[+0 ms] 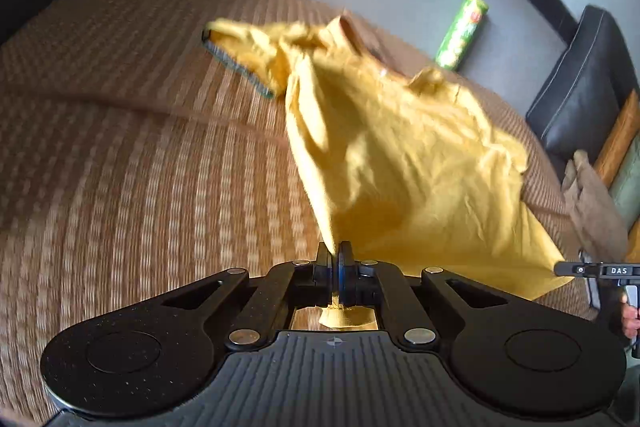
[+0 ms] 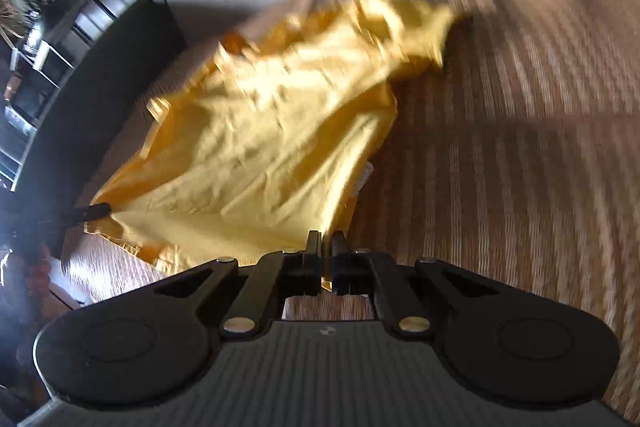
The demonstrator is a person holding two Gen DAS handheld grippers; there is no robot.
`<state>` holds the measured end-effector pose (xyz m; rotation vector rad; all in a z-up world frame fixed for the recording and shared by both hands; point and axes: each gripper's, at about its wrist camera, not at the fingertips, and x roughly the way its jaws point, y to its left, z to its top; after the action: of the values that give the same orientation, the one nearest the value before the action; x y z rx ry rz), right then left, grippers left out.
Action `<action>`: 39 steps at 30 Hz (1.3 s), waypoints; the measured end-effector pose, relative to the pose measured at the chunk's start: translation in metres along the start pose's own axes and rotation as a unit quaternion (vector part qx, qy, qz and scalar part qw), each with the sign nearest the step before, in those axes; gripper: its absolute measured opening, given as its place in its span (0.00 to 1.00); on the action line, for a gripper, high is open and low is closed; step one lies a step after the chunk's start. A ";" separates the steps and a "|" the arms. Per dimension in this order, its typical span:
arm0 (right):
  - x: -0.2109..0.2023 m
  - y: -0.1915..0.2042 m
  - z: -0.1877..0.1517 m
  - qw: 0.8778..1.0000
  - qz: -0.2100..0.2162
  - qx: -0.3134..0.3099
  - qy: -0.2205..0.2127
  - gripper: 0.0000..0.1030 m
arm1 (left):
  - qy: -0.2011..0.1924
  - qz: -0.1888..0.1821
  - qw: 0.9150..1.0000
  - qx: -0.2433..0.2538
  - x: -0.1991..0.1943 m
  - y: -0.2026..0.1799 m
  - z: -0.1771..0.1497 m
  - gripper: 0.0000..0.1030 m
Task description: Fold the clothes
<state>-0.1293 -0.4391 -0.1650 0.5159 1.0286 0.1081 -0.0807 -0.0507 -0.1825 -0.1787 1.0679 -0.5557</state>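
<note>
Pinched fabric sits right at the lens in both wrist views: the left gripper [image 1: 338, 259] has its jaws closed tight on a bottom corner of the yellow T-shirt [image 1: 384, 147], a scrap of cloth poking out behind the fingers, and the right gripper [image 2: 326, 247] is likewise clamped down on the opposite bottom corner. Holding the hem at two points spreads the shirt between them, probably so it can be laid flat or carried over in a fold. Beyond the hem the shirt trails away across the brown striped cover [image 1: 140, 147] of what looks like a sofa, its dark-trimmed sleeve [image 1: 236, 63] resting farthest out. A green cylindrical can [image 1: 462, 33] lies past the shirt, apart from it. Motion blur softens both views, so finer detail is uncertain.
</note>
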 end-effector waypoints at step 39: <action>0.262 0.200 0.247 0.987 0.005 -0.158 0.017 0.35 | -0.134 0.002 0.986 -0.094 0.114 0.069 0.143 0.17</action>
<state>0.2456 -0.2678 -0.1796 0.2314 1.0187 0.2858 0.1076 -0.0679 -0.2298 -0.4060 0.8562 -0.4130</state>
